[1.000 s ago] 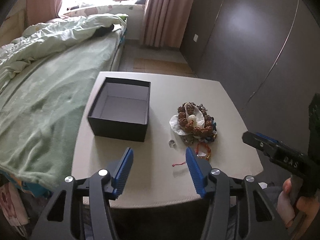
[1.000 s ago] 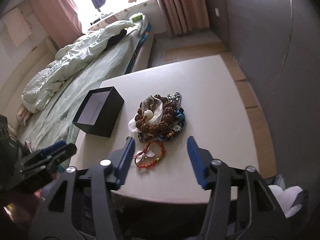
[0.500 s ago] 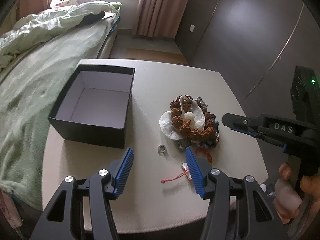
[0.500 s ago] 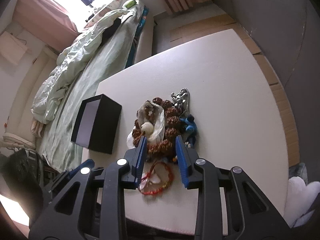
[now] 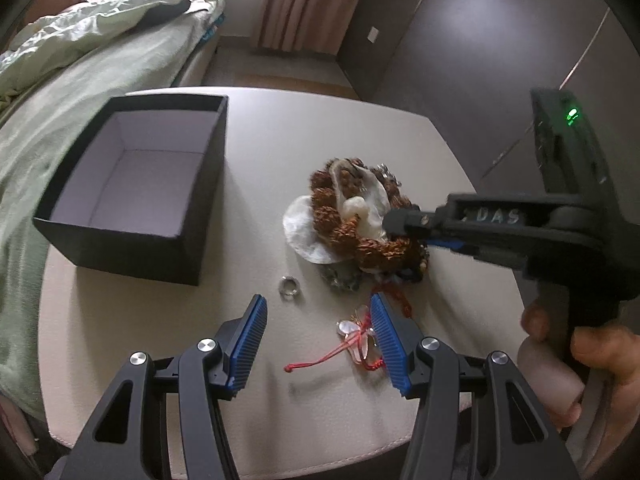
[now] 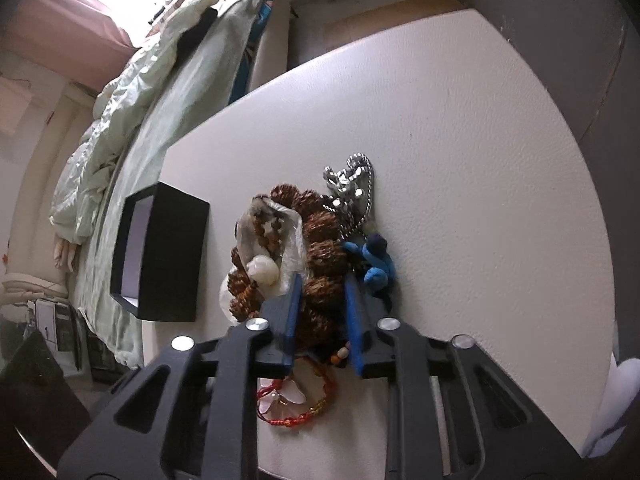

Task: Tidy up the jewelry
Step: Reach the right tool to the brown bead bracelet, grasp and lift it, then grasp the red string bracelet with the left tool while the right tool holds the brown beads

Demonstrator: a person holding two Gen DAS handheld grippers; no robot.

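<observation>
A pile of jewelry lies mid-table: a brown seed-bead bracelet (image 5: 376,246) (image 6: 322,264) around white shells (image 5: 358,196), a silver chain (image 6: 352,178), blue beads (image 6: 374,260). A silver ring (image 5: 289,287) and a red cord bracelet (image 5: 362,336) (image 6: 298,404) lie nearer me. An open black box (image 5: 132,184) (image 6: 160,256) stands to the left. My left gripper (image 5: 316,346) is open above the table, its right finger beside the red cord bracelet. My right gripper (image 6: 322,296) (image 5: 404,222) has closed its pads on the brown bead bracelet.
The beige table (image 5: 320,128) ends close below my left gripper. A bed with a green quilt (image 5: 80,60) runs along the left side. A dark wardrobe wall (image 5: 500,40) stands to the right, curtains (image 5: 300,4) at the back.
My right gripper moved forward into the pile and narrowed its jaws onto the brown bead bracelet. My left gripper moved in closer over the table.
</observation>
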